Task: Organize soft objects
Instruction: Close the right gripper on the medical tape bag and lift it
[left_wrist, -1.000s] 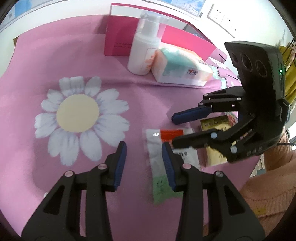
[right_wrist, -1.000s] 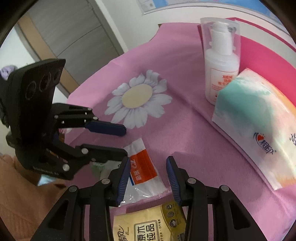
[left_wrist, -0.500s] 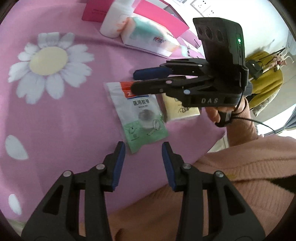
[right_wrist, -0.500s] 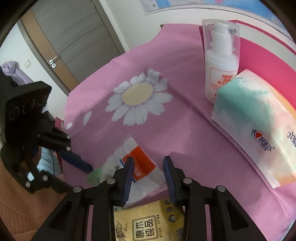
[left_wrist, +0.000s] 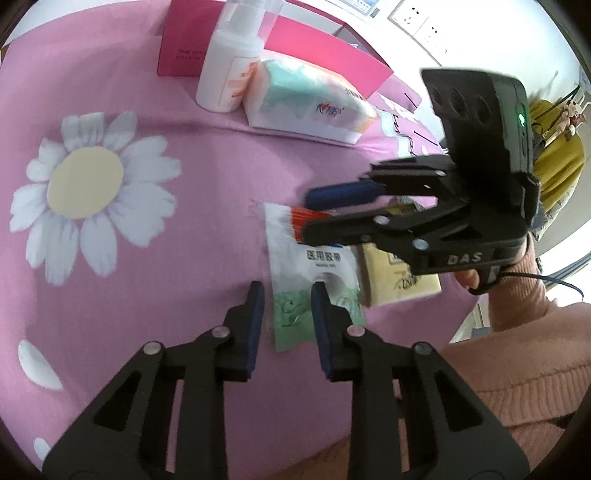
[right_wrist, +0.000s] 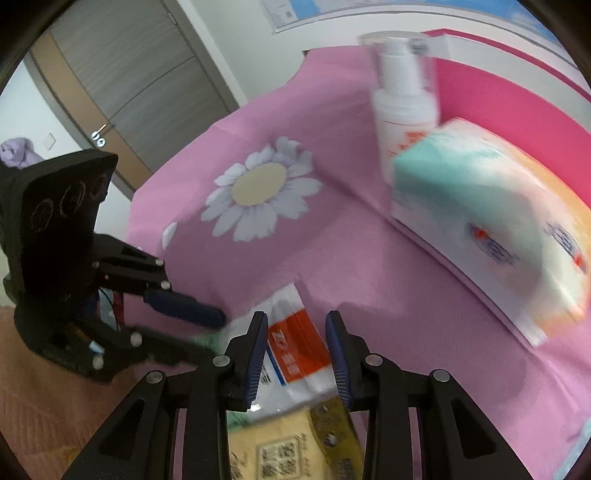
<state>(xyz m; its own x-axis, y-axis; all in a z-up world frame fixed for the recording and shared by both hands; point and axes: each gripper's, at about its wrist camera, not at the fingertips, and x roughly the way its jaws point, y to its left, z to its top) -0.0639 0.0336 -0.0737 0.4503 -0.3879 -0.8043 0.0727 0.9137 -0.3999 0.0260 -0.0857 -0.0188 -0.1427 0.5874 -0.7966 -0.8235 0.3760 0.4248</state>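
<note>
pink daisy-print cloth (left_wrist: 207, 184), yellow packet (left_wrist: 399, 273)

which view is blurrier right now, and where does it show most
The right wrist view is blurrier: the tissue pack and pump bottle smear with motion, print unreadable. In the left wrist view the sachet text reads fairly clearly; the bottle top and the right hand-held gripper are soft. Both views bend at the fisheye rim, with dark corners.
</note>
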